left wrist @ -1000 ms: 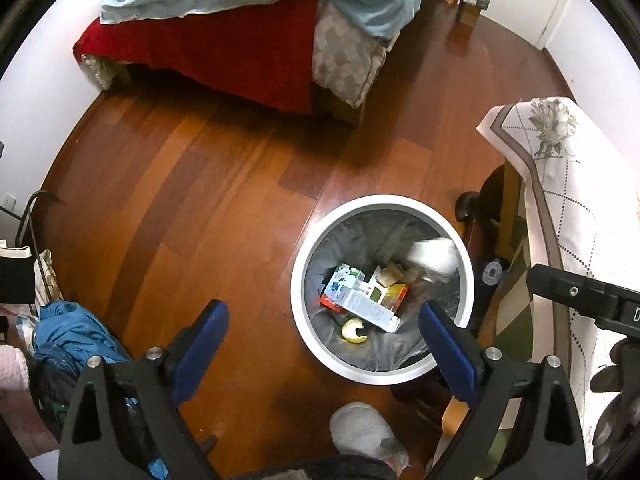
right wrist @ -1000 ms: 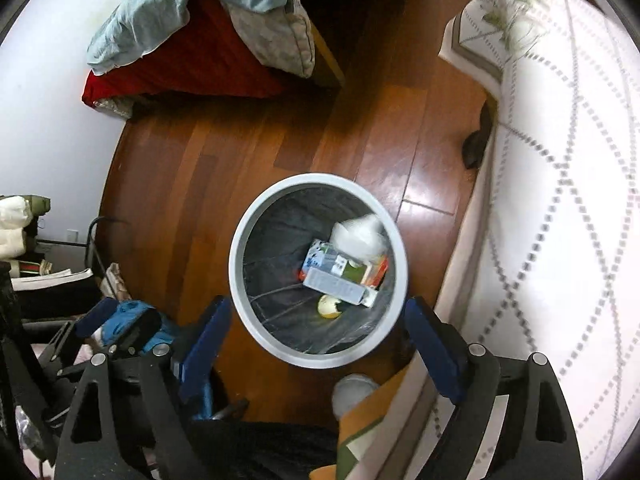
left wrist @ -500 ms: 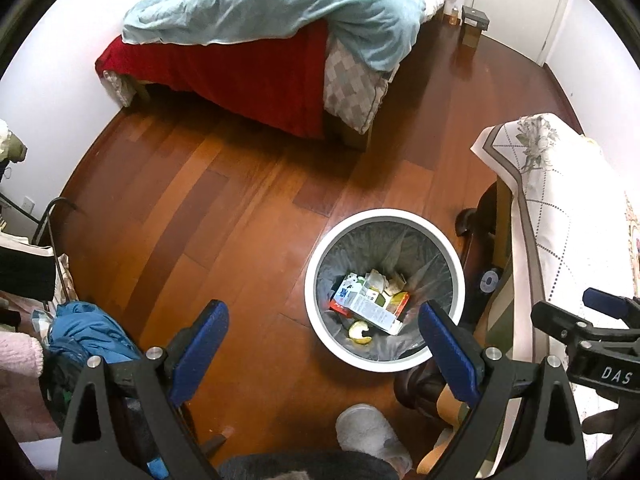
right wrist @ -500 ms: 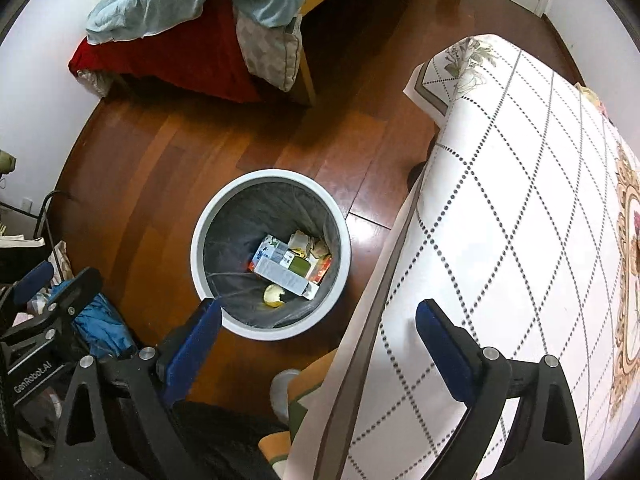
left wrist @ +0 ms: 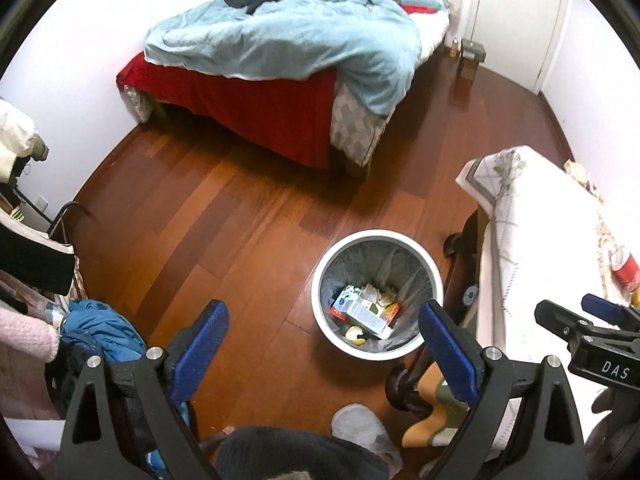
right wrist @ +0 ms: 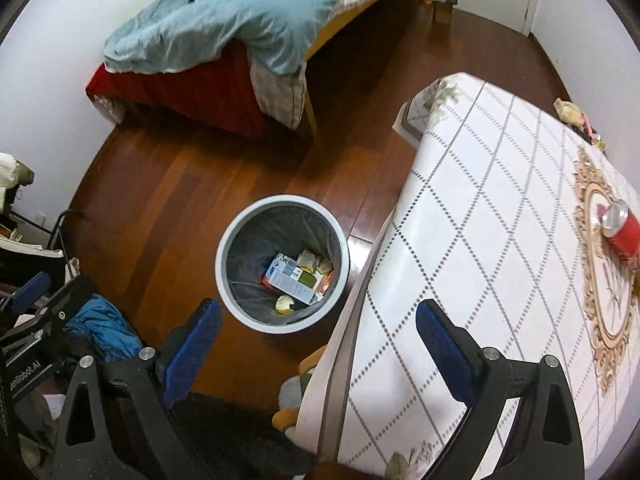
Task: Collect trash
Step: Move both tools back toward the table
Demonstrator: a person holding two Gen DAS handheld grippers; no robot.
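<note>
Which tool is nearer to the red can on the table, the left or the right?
Right. The right tool hangs over the table edge, the red can ahead to its right. The left tool hangs above the floor beside the trash bin.

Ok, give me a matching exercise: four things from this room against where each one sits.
Things:
1. can
2. carton
3. duvet
4. blue clothes

Places:
A. on the floor by the left gripper
B. on the bed
C. on the table
D. in the bin

Pairs: 1-C, 2-D, 3-B, 4-A
</note>
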